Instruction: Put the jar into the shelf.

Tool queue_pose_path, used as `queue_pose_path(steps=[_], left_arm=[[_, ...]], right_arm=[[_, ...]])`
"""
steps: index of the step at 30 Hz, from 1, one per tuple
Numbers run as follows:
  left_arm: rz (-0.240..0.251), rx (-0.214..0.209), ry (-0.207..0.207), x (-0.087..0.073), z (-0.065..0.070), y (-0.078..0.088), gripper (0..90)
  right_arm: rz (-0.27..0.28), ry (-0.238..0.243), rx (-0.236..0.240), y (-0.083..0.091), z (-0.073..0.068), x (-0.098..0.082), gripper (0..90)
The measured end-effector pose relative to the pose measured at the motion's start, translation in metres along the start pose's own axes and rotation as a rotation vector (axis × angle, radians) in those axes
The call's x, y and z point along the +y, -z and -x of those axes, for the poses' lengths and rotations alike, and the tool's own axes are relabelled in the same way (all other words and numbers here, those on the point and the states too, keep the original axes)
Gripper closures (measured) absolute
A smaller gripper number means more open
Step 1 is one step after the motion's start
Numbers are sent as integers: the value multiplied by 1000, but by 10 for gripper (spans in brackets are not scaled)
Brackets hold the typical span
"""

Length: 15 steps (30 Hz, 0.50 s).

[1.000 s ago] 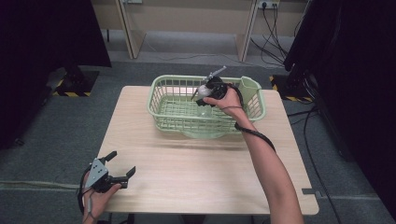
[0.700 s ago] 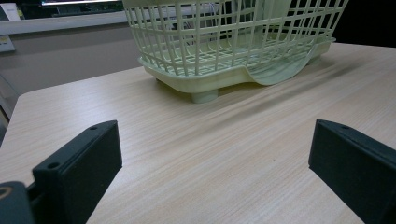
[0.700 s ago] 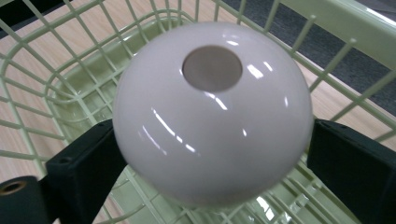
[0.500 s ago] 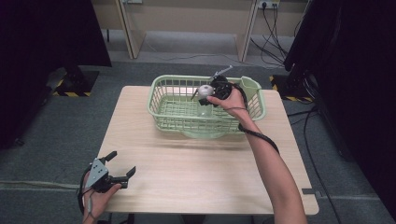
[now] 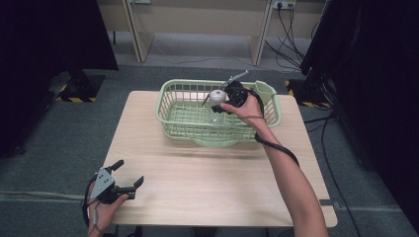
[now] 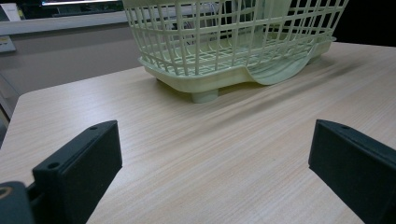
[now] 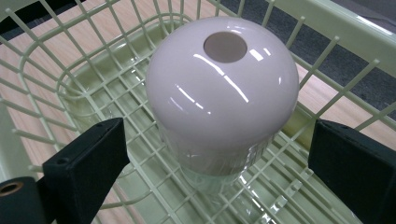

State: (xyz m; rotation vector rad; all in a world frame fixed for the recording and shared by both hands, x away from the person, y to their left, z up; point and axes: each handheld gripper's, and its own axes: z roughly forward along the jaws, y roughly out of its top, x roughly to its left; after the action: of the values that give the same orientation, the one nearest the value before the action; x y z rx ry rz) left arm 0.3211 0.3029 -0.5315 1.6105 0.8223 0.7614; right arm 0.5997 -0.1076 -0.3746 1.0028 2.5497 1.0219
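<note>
A clear glass jar (image 5: 216, 100) with a domed pinkish-white lid (image 7: 219, 88) stands upright on the floor of a light green wire basket (image 5: 170, 116) at the table's far side. My right gripper (image 5: 221, 104) reaches into the basket from the right. Its jaws have just been opening and now stand wide on either side of the jar, with both pads off the glass, as the right gripper view (image 7: 219, 137) shows. My left gripper (image 5: 129, 173) hovers open and holding nothing over the near left corner of the table, facing the basket (image 6: 210, 79).
The wooden table (image 5: 207, 177) has bare room between the basket and its near edge. A cable trails from the right gripper along the forearm. Dark curtains stand left and right, with yellow-black striped bases (image 5: 74, 98) on the floor.
The right gripper's jaws have spread apart and let go of the jar, which now stands in the basket. The left gripper has stayed where it was.
</note>
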Motion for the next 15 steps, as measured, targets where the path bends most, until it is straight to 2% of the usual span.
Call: queue_pose_path(steps=[15], left_arm=[[-1,2,0,0,0,0,21]], right_arm=[[20,-12,-2,13,-5,-12,50]])
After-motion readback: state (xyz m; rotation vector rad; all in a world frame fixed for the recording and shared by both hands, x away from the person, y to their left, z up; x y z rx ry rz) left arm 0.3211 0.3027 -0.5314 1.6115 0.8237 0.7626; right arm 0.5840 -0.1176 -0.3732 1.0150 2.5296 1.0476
